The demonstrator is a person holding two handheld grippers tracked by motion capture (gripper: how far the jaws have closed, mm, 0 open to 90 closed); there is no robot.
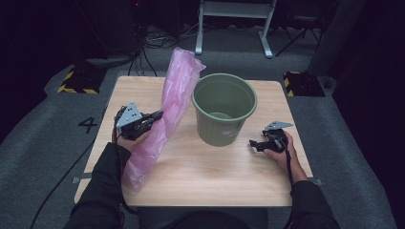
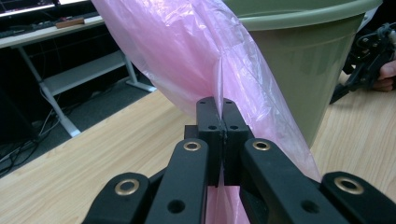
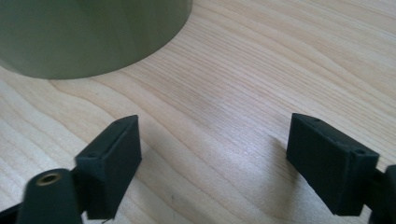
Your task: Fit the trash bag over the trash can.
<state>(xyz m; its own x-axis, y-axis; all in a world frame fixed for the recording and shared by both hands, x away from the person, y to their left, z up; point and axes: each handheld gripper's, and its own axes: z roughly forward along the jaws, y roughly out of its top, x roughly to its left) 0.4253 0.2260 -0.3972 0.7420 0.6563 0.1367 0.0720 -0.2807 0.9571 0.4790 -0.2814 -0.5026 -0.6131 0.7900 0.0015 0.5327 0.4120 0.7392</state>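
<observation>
A long pink plastic bag (image 1: 168,114) stands up off the table, its top leaning near the rim of a green bucket (image 1: 223,109). My left gripper (image 1: 157,115) is shut on the bag's middle; in the left gripper view the jaws (image 2: 222,108) pinch a fold of the pink plastic bag (image 2: 196,51), with the green bucket (image 2: 303,65) just behind. My right gripper (image 1: 252,144) rests open on the table right of the bucket. In the right gripper view its fingers (image 3: 112,154) stand wide apart over bare wood, the bucket's base (image 3: 88,32) ahead.
The wooden table (image 1: 205,176) has free room in front of the bucket. Beyond the table's far edge lie grey floor, cables (image 1: 148,43) and a white desk frame (image 1: 236,19).
</observation>
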